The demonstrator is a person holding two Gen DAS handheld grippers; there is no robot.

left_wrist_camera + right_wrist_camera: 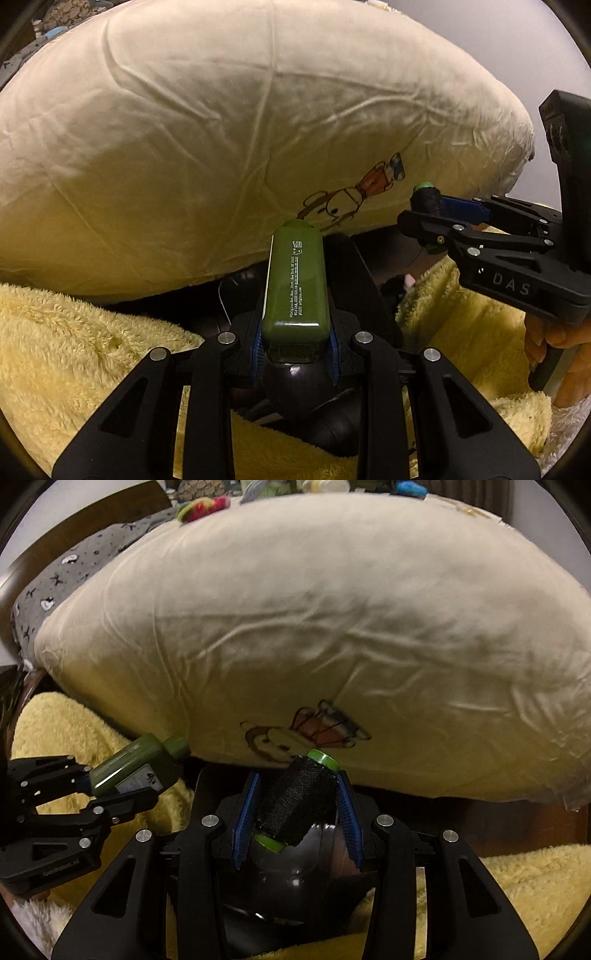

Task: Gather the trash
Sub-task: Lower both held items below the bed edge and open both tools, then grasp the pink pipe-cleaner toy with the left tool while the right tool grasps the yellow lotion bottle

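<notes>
- While each gripper has its own load, neither piece is binned yet: the left gripper (pixel 295 347) pinches a green bottle (pixel 293 284) by its base, cap pointing forward toward the pillow (pixel 221 129).
- From the right wrist view, the right gripper (pixel 297 808) is clamped on a spool (pixel 295 801) of black thread with green ends, held slanted between the blue pads (pixel 245 808).
- Both grippers hover close together, the right one just beside the left one's bottle.
- Below them lies something dark and glossy, set among a yellow fleece blanket (pixel 92 332); whether it is a trash bag or bin I cannot tell.
- Beyond, the pillow with a cartoon print fills the view.
- My reading: two items are picked up, so the pickup step is done for these; dropping them in a container remains, and any other trash is not visible.
</notes>
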